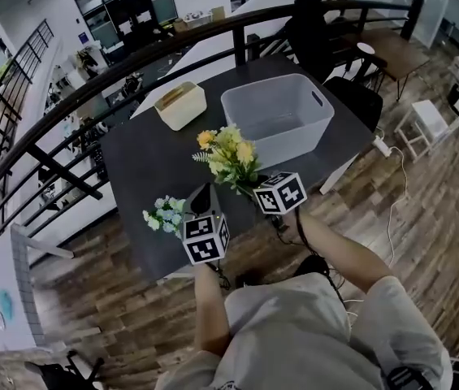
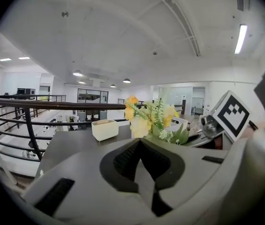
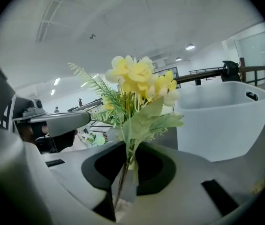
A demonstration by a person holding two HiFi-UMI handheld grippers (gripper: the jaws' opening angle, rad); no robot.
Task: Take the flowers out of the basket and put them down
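My right gripper (image 1: 255, 187) is shut on the stems of a bunch of yellow flowers (image 1: 229, 156) with green leaves and holds it upright over the dark table (image 1: 144, 157), in front of the grey basket (image 1: 278, 114). The stems (image 3: 125, 165) run down between its jaws, and the blooms (image 3: 139, 76) stand above them. A second small bunch of pale blue and white flowers (image 1: 164, 214) lies on the table near the front edge. My left gripper (image 1: 203, 195) is just to the right of that bunch, its jaws together with nothing between them (image 2: 140, 143).
A cream box (image 1: 180, 104) stands on the table left of the basket. A black railing (image 1: 91, 75) runs behind the table. A dark chair (image 1: 314, 35) and a wooden table (image 1: 391, 51) are at the back right. A white stool (image 1: 428, 120) stands on the wooden floor.
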